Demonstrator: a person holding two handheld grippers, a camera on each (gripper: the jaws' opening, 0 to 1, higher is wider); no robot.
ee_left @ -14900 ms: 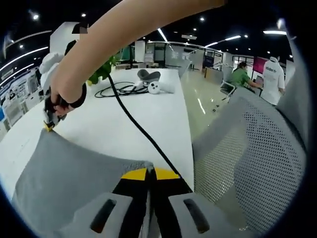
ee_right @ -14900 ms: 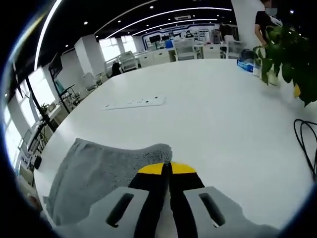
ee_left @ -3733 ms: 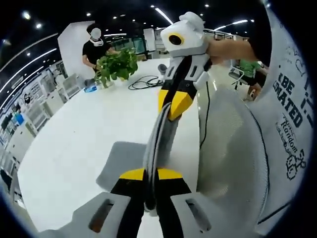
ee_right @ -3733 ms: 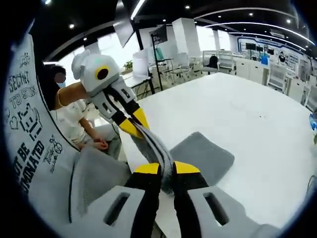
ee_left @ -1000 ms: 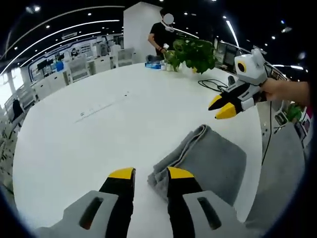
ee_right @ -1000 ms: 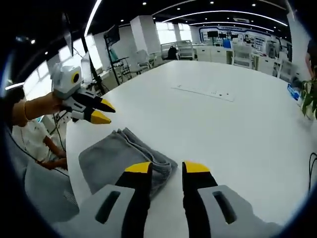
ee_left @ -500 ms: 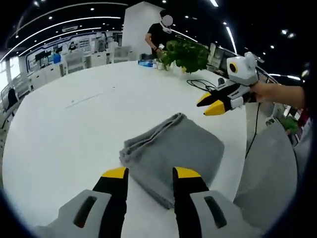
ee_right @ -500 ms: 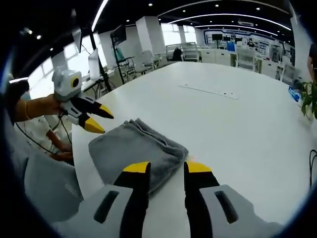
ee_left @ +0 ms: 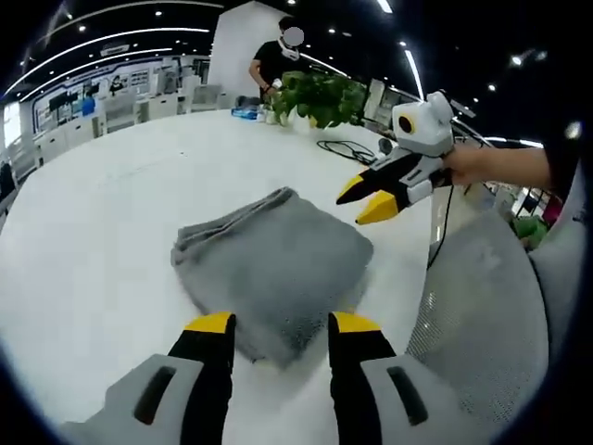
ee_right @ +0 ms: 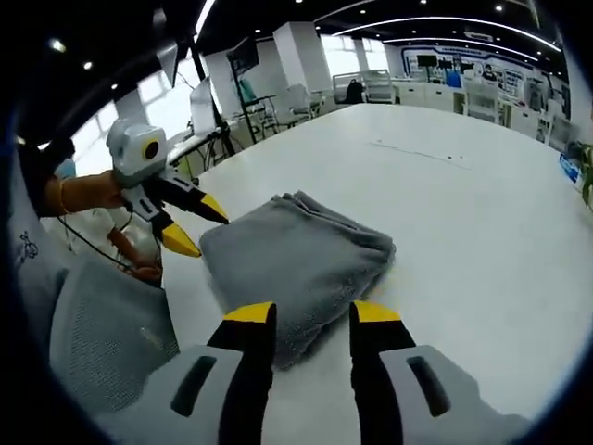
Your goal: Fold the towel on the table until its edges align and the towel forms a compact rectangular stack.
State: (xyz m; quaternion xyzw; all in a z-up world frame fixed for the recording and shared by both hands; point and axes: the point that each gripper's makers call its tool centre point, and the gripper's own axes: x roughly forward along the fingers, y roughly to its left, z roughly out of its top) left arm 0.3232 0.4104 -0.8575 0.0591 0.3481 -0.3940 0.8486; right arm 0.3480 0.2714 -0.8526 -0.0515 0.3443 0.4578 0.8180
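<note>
1. While both tools hang over the white table (ee_left: 83, 241), the grey towel (ee_left: 269, 264) lies on it folded into a thick, roughly rectangular stack, its layered edges bunched along one side.
2. From the left gripper view, the left gripper (ee_left: 274, 324) has its yellow-tipped jaws spread wide, gripping nothing, with the near edge of the towel showing between them.
3. Across the stack, the right gripper (ee_left: 369, 197) hovers just beside the towel's far corner, jaws parted, held by a hand (ee_left: 468, 165).
4. From the right gripper view, the towel (ee_right: 301, 264) sits straight ahead, and the right gripper (ee_right: 309, 315) is released, its tips framing the towel's nearest edge.
5. Over there the left gripper (ee_right: 202, 225) points at the towel's side, jaws apart, one tip right at the cloth; whether it touches, I cannot tell.
6. Beside the table stands a grey mesh chair (ee_left: 482, 306).
7. Further back, a green plant (ee_left: 320, 95) and a black cable (ee_left: 347, 148) rest on the table, and a person (ee_left: 271, 65) stands behind.
</note>
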